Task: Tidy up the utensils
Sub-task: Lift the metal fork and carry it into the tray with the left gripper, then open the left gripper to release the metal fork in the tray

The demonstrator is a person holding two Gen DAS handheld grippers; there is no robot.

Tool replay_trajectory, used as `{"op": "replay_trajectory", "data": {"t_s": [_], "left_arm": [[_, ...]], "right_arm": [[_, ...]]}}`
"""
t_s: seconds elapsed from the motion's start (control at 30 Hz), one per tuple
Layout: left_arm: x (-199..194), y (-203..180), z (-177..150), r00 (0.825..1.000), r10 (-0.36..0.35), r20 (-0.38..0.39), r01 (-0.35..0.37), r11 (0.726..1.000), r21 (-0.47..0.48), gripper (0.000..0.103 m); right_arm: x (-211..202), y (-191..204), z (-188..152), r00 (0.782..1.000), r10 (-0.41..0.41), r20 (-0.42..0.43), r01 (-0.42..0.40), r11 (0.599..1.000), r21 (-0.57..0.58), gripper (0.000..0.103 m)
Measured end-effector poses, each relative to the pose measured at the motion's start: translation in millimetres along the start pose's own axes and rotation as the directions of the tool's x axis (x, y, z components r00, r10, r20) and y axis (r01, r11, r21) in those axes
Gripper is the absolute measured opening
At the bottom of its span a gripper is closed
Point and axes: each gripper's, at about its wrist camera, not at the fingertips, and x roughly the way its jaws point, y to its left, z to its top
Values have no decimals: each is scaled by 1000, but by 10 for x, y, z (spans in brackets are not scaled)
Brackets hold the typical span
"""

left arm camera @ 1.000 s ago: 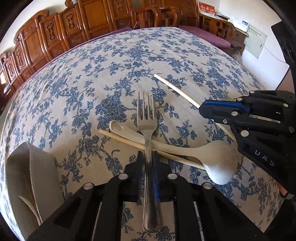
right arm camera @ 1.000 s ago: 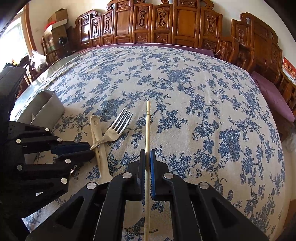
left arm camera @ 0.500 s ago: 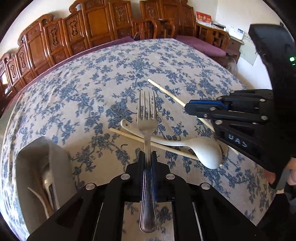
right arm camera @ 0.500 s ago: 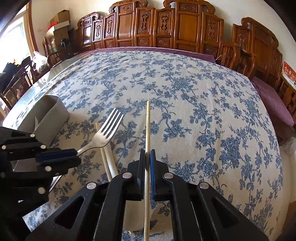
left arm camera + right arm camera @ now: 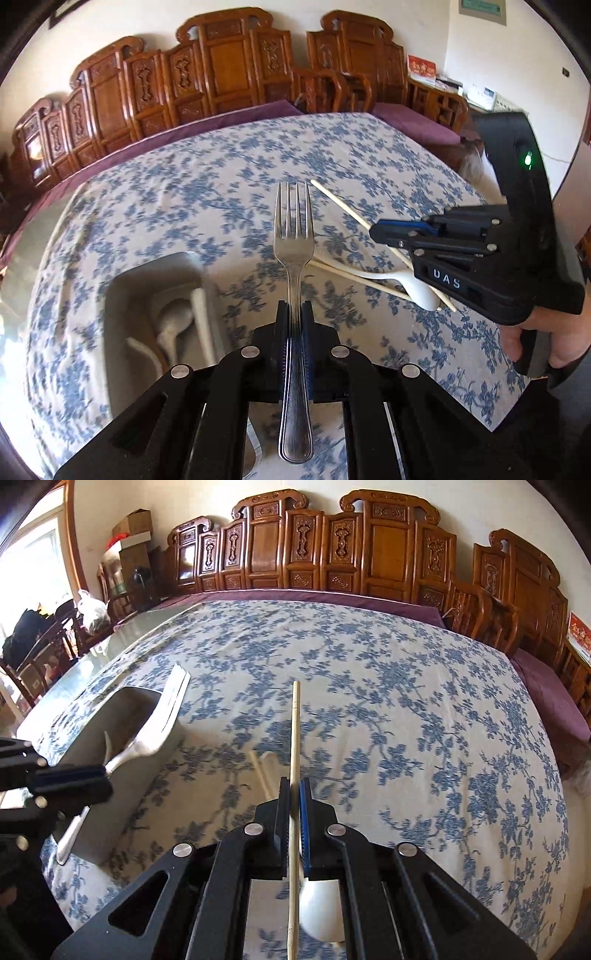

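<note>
Now the left gripper point(image 5: 294, 334) pinches a silver metal fork point(image 5: 294, 236) by its handle, while the right gripper point(image 5: 294, 808) pinches a pale wooden chopstick point(image 5: 294, 738). Best to keep each level and lower it lengthwise into the grey plastic organizer tray point(image 5: 122, 291). Since a second ago both utensils have lifted off the blue-flowered tablecloth point(image 5: 406, 709) and the fork hangs nearer the tray.

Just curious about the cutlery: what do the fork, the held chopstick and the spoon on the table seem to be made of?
Fork: polished metal, likely steel; it gleams and mirrors light.
Chopstick: pale, matte, probably bamboo or wood, though light plastic is possible.
Spoon: smooth off-white, ceramic or plastic; the look does not settle which.
</note>
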Motion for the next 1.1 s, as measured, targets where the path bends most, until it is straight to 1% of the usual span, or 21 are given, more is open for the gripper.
{"op": "replay_trajectory", "data": {"t_s": [0.17, 0.3, 0.47, 0.53, 0.73, 0.83, 0.93, 1.1], "left_arm": [[-144, 207, -94, 1000, 7, 20, -6, 999, -39, 6], [-201, 328, -149, 999, 3, 32, -2, 998, -58, 6], [-189, 548, -186, 999, 0, 42, 3, 996, -93, 6], [-162, 634, -203, 999, -2, 38, 6, 994, -111, 6], [30, 883, -297, 1000, -5, 8, 6, 987, -160, 6], [171, 967, -368, 1000, -2, -22, -2, 984, -180, 6], [299, 1024, -436, 998, -15, -58, 3, 979, -205, 6], [436, 1006, -479, 995, 6, -99, -25, 981, -191, 6]], "right_arm": [[-85, 276, 31, 1000, 7, 18, -7, 999, -35, 6], [-109, 446, 6, 1000, 7, 16, -6, 998, -61, 6], [-137, 603, -21, 1000, 18, 16, -17, 997, -80, 6], [-173, 648, -22, 999, 34, 24, -32, 997, -76, 6], [-159, 758, -7, 998, 53, 26, -50, 994, -99, 6], [-108, 775, -18, 998, 58, 12, -57, 992, -108, 6], [-66, 781, -26, 998, 64, 3, -63, 991, -114, 6], [-26, 782, -19, 997, 78, -2, -78, 989, -123, 6]]}}
